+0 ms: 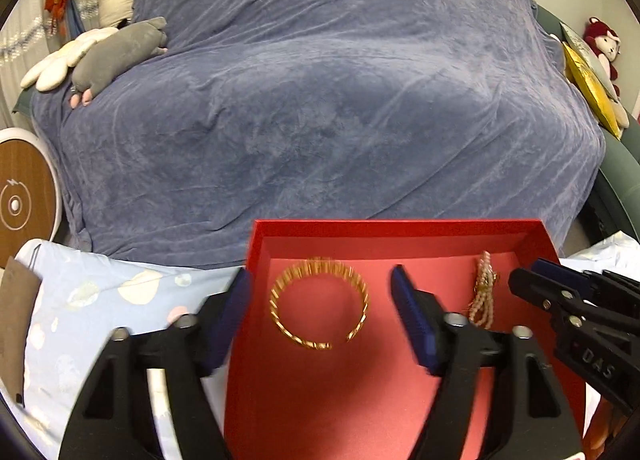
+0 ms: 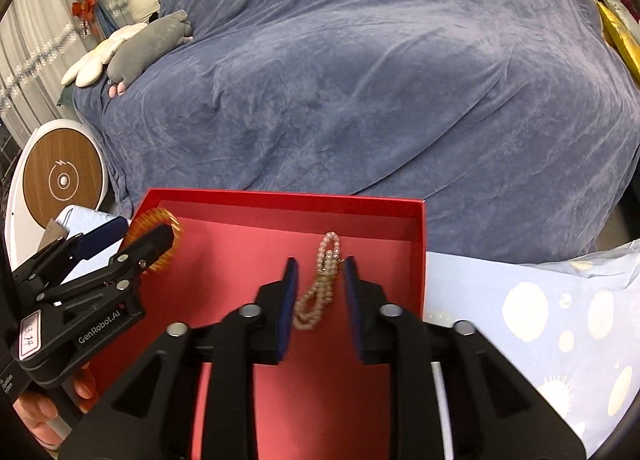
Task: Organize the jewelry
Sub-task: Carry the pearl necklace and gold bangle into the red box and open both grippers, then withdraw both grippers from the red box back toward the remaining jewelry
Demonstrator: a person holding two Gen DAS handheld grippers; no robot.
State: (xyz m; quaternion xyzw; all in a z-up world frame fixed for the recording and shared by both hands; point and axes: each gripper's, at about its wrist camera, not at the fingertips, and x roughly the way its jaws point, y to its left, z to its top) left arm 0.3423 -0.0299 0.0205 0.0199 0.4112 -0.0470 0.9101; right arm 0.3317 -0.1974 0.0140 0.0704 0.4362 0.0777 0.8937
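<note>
Blue velvet-draped bed (image 1: 320, 100), plush toys (image 1: 120, 52), pale curtains (image 2: 36, 48)

Matt red box (image 1: 400, 228), plush blanket (image 1: 320, 100)

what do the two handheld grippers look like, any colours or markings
Both are matte black plastic. The left gripper and right gripper have dark blue finger pads and round silver pivot bolts. In the right wrist view the left one bears white "GenRobot.AI" lettering and a small numbered label.
</note>
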